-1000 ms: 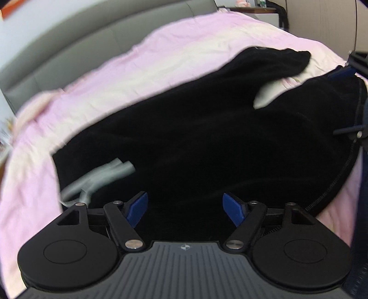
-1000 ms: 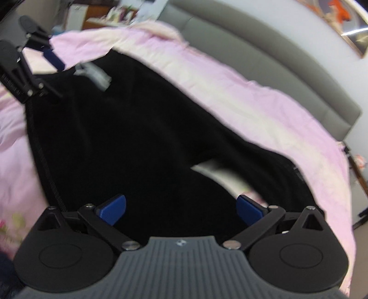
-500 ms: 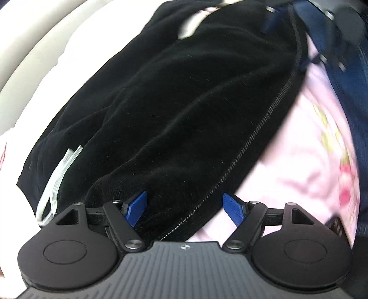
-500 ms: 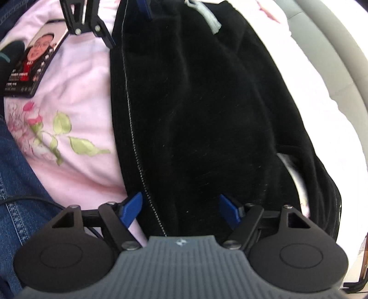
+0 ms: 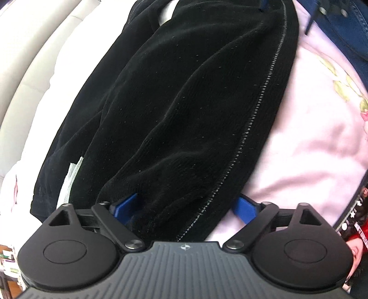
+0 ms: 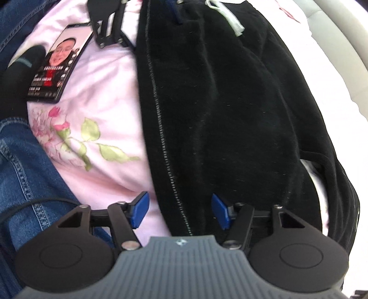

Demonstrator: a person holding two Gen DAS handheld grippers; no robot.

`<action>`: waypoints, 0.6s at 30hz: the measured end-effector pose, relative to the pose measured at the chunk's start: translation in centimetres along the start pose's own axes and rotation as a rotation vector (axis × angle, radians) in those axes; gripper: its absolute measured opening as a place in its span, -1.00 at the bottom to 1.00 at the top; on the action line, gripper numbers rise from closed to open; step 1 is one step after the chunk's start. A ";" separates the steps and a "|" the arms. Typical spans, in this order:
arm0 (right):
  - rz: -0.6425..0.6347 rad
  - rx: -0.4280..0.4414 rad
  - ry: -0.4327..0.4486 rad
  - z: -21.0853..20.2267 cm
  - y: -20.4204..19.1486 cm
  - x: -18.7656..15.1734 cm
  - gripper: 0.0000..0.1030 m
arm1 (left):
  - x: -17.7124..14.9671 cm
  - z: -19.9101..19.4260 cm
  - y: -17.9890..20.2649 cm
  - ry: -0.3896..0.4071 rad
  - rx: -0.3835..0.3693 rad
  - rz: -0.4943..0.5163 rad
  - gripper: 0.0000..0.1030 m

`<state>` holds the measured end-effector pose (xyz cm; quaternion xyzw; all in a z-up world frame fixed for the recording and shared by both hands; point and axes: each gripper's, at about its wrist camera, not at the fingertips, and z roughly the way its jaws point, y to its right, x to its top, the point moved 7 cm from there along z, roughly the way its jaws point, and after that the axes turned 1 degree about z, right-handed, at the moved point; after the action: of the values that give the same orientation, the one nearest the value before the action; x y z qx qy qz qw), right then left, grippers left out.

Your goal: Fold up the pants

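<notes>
Black pants [image 5: 184, 110] lie doubled lengthwise on a pink floral bedspread [image 5: 317, 138], filling the centre of both wrist views from bottom edge to top. In the left wrist view, the left gripper [image 5: 185, 207] stands at its widest, its jaws having just been opening; the near end of the pants bulges up between the blue pads [image 5: 125, 207], hiding part of each, though neither pad presses the cloth. A white stitched seam [image 5: 253, 119] runs diagonally up the right side of the garment, and a white tag [image 5: 71, 177] shows at the lower left, tucked in a fold. A pale padded headboard [image 5: 30, 69] curves along the upper left.

In the right wrist view, the right gripper [image 6: 180, 210] is at about half width, its jaws having just been closing. The seamed edge of the pants [image 6: 230, 115] lies between the pads; the left pad sits over bare bedspread [image 6: 103, 92], the right over black cloth, and no pinch is visible. A phone [image 6: 57, 64] with a lit screen rests on the bedspread at upper left, beside the left gripper's black linkage [image 6: 108, 27] at the top edge. The person's blue jeans [image 6: 25, 174] crowd the lower left corner, a thin black cable [image 6: 34, 203] crossing them. A white drawstring [image 6: 234, 20] pokes from the pants near the top.
</notes>
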<state>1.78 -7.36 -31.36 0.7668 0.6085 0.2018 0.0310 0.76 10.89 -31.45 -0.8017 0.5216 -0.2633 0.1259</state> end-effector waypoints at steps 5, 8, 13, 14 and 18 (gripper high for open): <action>-0.109 -0.152 -0.040 2.6 -0.9 -0.4 0.10 | -1.1 -0.1 -0.8 0.017 -0.061 -0.052 1.00; -0.142 -0.263 -0.053 3.5 -0.5 -0.3 0.11 | -1.5 -0.5 -1.3 0.004 -0.035 -0.048 0.97; -0.174 -0.335 -0.061 3.4 0.2 -0.8 -0.10 | -2.5 -1.7 -2.1 -0.016 0.063 -0.051 0.51; -0.195 -0.345 -0.060 3.3 0.2 -0.9 -0.32 | -2.8 -1.9 -2.2 -0.018 0.080 -0.061 0.43; -0.221 -0.379 -0.033 2.4 0.5 -1.6 -0.83 | -3.4 -3.2 -1.7 -0.011 0.125 -0.071 -0.12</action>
<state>2.74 -8.52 -33.84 0.6791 0.6394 0.2956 0.2065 -0.75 14.89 -28.94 -0.8116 0.4749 -0.2952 0.1692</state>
